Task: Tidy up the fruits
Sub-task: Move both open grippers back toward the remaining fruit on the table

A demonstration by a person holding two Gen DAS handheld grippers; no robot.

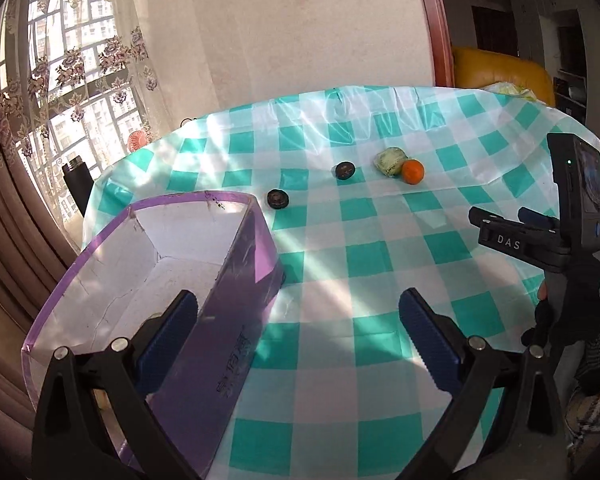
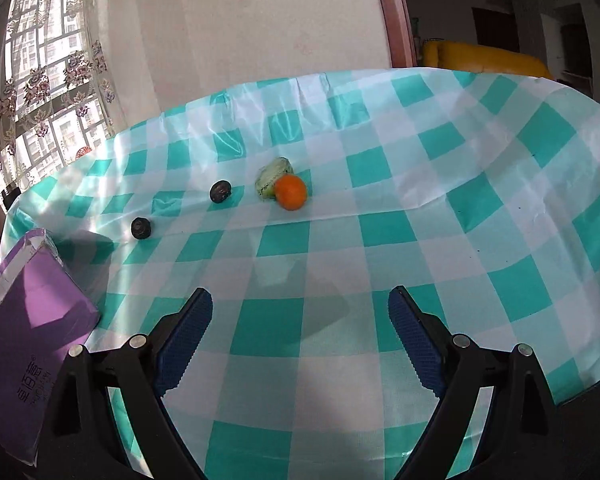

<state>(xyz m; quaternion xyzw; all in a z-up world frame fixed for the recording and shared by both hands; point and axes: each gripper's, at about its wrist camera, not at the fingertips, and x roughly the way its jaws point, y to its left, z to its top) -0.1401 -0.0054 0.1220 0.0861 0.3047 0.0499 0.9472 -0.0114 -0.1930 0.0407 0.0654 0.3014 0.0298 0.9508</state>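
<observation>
Only clean text I can read is "DAS" in white on the black body of my right gripper (image 1: 504, 216), seen from the left wrist view, held by a dark gloved hand (image 1: 572, 320). The purple box (image 1: 236, 344) has dark printed characters on its side wall (image 2: 36, 380), too skewed for me to read. Box is open-topped, white inside, sits at the left edge of the table; I see nothing on the part of its floor that shows, though the near end is hidden behind my left finger (image 1: 168, 336). My left gripper (image 1: 300, 340) is spread wide, one finger inside the box, the other outside over the cloth, the box's right wall between them, not clamped. In the right wrist view, my right gripper (image 2: 300, 340) is also wide apart, holding nothing, over the teal-and-white checked tablecloth (image 2: 420, 240). Fruits all lie out on the cloth, none in the box: an orange (image 2: 291, 191) touching a pale green piece of fruit (image 2: 270, 176) behind it, a dark round fruit (image 2: 220, 191) to their left, and a second dark round fruit (image 2: 141, 227) further left, near the box's far corner (image 1: 277, 199). Beyond the table, a black bottle (image 1: 76, 184) by the lace-curtained window (image 1: 60, 60), yellow sofa (image 1: 500, 68) at right.
</observation>
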